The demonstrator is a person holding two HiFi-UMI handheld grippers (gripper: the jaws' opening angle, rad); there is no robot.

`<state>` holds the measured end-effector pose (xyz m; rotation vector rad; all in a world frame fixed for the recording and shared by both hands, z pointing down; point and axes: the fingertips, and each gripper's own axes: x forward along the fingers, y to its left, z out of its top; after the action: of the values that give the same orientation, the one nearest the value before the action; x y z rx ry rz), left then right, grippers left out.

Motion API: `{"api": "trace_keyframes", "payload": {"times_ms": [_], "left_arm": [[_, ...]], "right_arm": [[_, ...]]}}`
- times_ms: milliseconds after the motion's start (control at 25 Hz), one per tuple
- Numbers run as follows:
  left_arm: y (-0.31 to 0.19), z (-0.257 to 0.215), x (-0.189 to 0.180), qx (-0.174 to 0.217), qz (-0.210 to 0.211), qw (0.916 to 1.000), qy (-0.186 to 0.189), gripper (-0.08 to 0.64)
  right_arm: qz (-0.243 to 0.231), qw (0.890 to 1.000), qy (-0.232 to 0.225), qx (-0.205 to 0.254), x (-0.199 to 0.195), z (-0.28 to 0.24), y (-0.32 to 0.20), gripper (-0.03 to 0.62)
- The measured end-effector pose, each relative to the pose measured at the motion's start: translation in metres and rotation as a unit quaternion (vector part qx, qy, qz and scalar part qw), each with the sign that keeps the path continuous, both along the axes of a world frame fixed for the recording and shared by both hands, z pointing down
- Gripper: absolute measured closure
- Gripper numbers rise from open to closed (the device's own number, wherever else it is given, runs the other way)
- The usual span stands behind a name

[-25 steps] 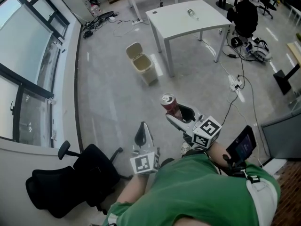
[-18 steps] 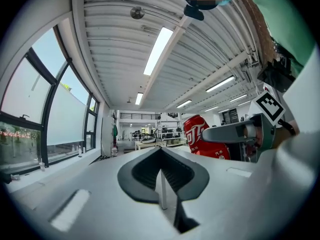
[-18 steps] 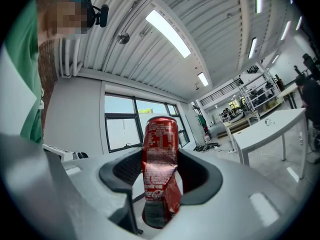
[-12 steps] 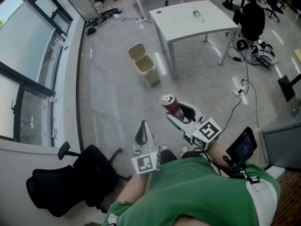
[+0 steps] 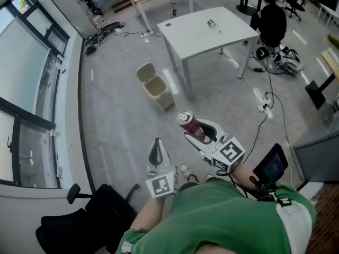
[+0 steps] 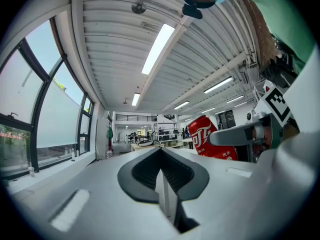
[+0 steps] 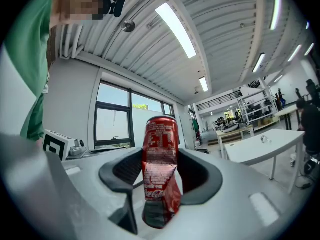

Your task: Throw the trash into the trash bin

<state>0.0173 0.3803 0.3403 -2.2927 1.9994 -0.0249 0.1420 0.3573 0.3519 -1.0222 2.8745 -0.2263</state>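
A dented red soda can (image 5: 189, 126) stands upright between the jaws of my right gripper (image 5: 199, 133), which is shut on it. The right gripper view shows the can (image 7: 159, 169) pinched at its crushed middle, top end up. My left gripper (image 5: 157, 152) is shut with nothing in it, held lower left of the can; the can (image 6: 214, 138) shows to its right in the left gripper view. A beige trash bin (image 5: 153, 85) with its lid swung open stands on the floor ahead, beside the white table's leg.
A white table (image 5: 206, 33) with a clear plastic bottle (image 5: 213, 25) on it stands beyond the bin. A black office chair (image 5: 87, 226) is at lower left. Cables and a power strip (image 5: 264, 108) lie on the floor at right. Windows run along the left.
The view has shifted forward: bin and table sit a little lower and left in frame. Both grippers keep their hold and spacing; the can stays in the right one.
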Motion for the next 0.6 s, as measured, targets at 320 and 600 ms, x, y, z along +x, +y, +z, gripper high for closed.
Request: {"api": "trace_keyframes", "payload": {"times_ms": [320,600], "left_arm": [[-0.057,-0.004,-0.027,0.026,0.052,0.9983,0.006,0.555],[-0.086,0.000,-0.053,0.035,0.077,0.9963,0.012,0.555]], "right_arm": [[0.029,1.000,0.006,0.009,-0.034,-0.003,-0.050,0.368],[0.049,0.999,0.007,0.007,-0.061,-0.006,-0.075,0.368]]}}
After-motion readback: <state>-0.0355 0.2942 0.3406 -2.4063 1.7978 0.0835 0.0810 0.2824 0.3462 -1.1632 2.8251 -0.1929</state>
